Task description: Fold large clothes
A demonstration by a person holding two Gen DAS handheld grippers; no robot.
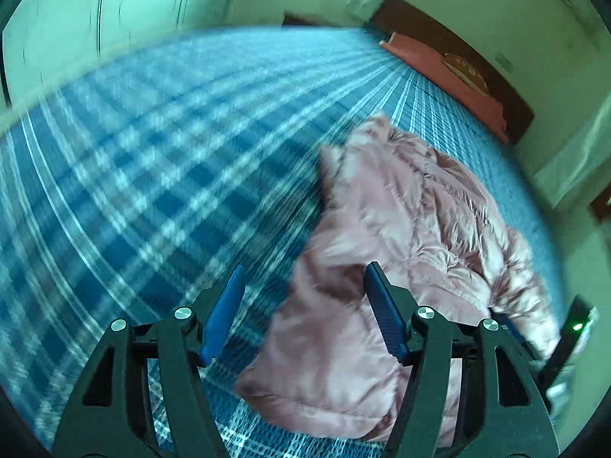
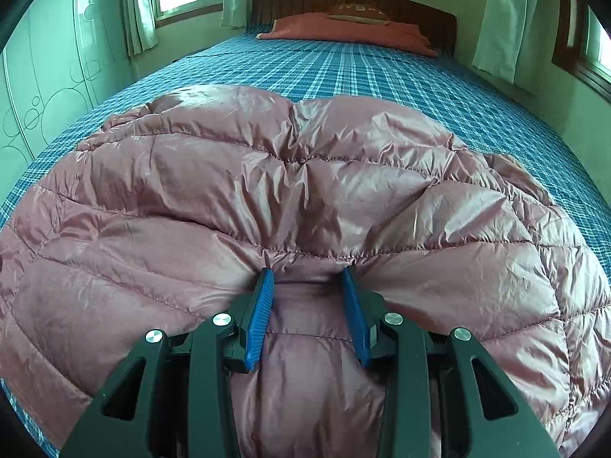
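Observation:
A pink quilted down jacket (image 2: 305,175) lies spread on the blue plaid bed (image 2: 382,72). My right gripper (image 2: 308,270) is shut on a puffed fold of the jacket near its close edge, and the blue pads (image 2: 263,305) pinch the fabric between them. In the blurred left wrist view the jacket (image 1: 401,221) lies bunched to the right. My left gripper (image 1: 305,267) stands open over the jacket's left edge and the sheet, with its blue pads (image 1: 225,313) wide apart and not pressing on anything.
A reddish pillow (image 2: 343,30) lies against the dark wooden headboard (image 2: 355,0) at the far end. Curtains and windows stand on both sides. A pale wardrobe wall (image 2: 49,87) runs along the left. A dark device with a green light (image 1: 573,332) shows at the right edge.

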